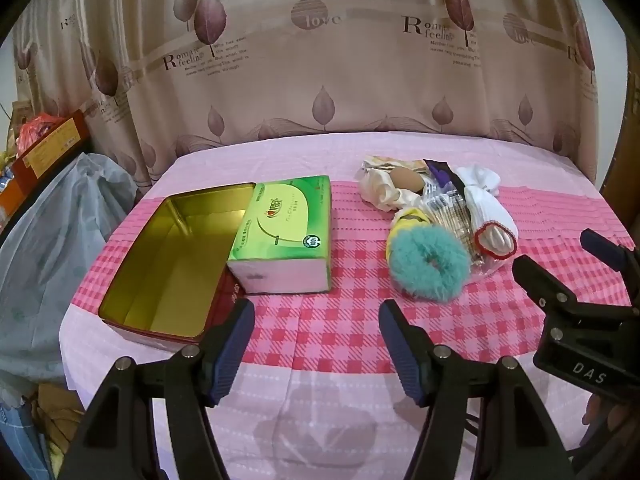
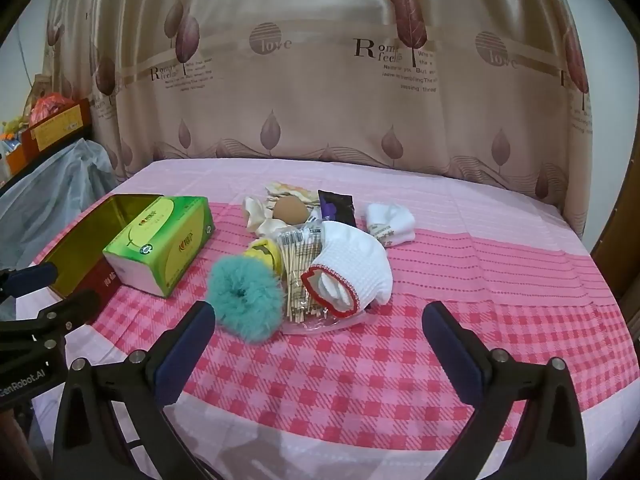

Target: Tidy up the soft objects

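An open gold-lined tin box (image 1: 160, 264) (image 2: 84, 240) lies at the left of the pink checked table. A green tissue pack (image 1: 282, 232) (image 2: 164, 240) leans on its right rim. A pile to the right holds a teal fluffy scrunchie (image 1: 430, 262) (image 2: 246, 298), a yellow soft toy (image 1: 410, 218) (image 2: 266, 254), a white red-trimmed sock (image 1: 492, 224) (image 2: 352, 272), a bag of cotton swabs (image 2: 300, 276), a cream scrunchie (image 1: 384, 192) and a brown sponge (image 2: 290, 210). My left gripper (image 1: 316, 344) is open and empty, near the table's front edge. My right gripper (image 2: 320, 352) is open and empty, in front of the pile.
A second white sock (image 2: 390, 220) and a dark purple packet (image 2: 338, 208) lie behind the pile. A patterned curtain (image 1: 320, 60) hangs behind the table. A grey-blue plastic bag (image 1: 60, 240) and orange boxes (image 1: 48, 144) stand to the left.
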A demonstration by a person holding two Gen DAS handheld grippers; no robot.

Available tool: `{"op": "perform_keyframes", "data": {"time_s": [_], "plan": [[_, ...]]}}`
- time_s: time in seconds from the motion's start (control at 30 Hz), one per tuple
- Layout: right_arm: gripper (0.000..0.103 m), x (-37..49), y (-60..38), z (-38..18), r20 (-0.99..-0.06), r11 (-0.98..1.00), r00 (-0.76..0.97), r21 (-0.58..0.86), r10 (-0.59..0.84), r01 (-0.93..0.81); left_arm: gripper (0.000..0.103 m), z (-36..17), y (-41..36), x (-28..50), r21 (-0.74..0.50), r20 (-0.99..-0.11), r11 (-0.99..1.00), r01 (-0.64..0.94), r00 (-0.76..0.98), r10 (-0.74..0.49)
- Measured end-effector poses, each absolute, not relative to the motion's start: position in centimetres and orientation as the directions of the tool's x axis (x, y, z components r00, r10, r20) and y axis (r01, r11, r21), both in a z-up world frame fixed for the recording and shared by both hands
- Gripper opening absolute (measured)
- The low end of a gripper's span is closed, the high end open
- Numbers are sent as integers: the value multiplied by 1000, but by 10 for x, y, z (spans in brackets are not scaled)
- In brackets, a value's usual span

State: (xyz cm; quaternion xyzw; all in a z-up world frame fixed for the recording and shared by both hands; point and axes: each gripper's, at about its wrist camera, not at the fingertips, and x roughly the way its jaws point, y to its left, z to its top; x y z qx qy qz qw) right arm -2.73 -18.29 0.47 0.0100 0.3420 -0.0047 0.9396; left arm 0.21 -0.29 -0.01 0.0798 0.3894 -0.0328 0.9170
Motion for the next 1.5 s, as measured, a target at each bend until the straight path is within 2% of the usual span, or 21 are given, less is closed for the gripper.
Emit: {"op": "perform_keyframes", "data": {"time_s": [1.5], "plan": [[103,-27,-185,-2,-646,1000,763,20,-2,19,66,-7,4,1,116,-731,987,115,683,7]]}}
